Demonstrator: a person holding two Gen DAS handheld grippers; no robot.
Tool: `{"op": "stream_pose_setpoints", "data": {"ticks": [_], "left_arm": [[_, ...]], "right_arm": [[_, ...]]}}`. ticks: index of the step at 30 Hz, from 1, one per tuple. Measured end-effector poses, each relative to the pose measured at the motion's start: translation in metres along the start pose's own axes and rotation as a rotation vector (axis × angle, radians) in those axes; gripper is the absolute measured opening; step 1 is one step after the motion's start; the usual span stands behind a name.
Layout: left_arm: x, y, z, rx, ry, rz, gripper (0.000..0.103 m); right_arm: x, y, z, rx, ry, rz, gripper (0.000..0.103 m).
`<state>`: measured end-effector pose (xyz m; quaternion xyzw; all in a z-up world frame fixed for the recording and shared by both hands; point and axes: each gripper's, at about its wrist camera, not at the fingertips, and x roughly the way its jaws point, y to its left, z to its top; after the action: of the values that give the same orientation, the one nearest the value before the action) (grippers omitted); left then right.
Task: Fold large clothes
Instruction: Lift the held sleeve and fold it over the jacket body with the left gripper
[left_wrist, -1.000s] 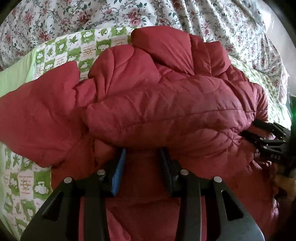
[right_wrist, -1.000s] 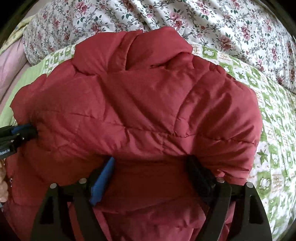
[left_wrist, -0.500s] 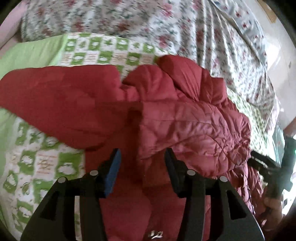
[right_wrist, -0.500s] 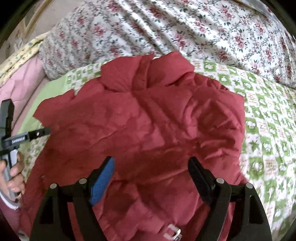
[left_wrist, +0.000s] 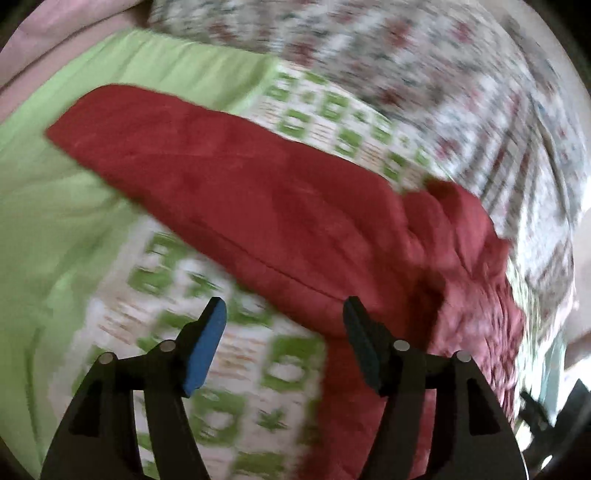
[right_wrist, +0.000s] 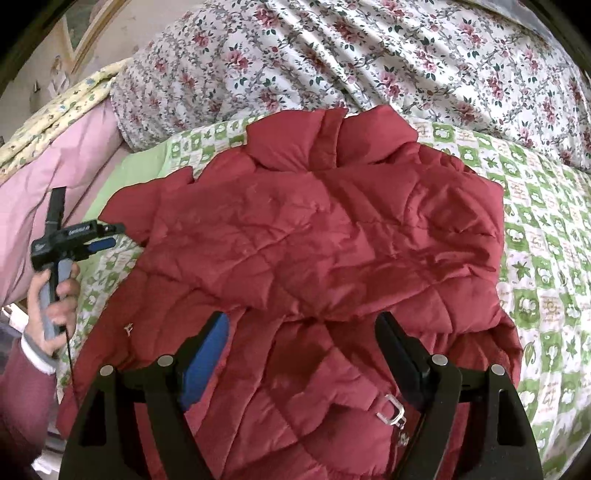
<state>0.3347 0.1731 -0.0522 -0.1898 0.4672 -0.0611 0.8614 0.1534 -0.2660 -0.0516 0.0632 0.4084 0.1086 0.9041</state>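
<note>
Red quilted padded jacket (right_wrist: 314, 251) on bed (right_wrist: 546, 258), partly folded; left tongs (left_wrist: 284, 332) opening, empty; right tongs (right_wrist: 303, 350) wide, empty. Next: grasp outstretched sleeve (left_wrist: 166, 147).

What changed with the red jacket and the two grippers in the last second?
Both grippers let go of the red jacket. The left gripper swung off over the green checked blanket, jaws opening and empty. The right gripper drew back, open. The jacket stayed folded on the bed.

Small white lettering on the side of the left gripper (right_wrist: 107, 236), seen from the right wrist; too blurred to read. No other text.
</note>
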Motion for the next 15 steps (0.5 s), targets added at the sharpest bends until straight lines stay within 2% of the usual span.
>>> {"op": "stream_pose_setpoints", "data": {"ticks": [11,15], "left_arm": [[0.019,0.104,0.063,-0.228,-0.073,0.154,0.065],[0.034,0.128,0.081,-0.295,-0.072,0.112,0.068]], "right_arm": [[-0.019,0.013,-0.016,-0.014,-0.012,0.020,0.083],[-0.021,0.015,-0.018,-0.014,-0.013,0.006,0.083]]}}
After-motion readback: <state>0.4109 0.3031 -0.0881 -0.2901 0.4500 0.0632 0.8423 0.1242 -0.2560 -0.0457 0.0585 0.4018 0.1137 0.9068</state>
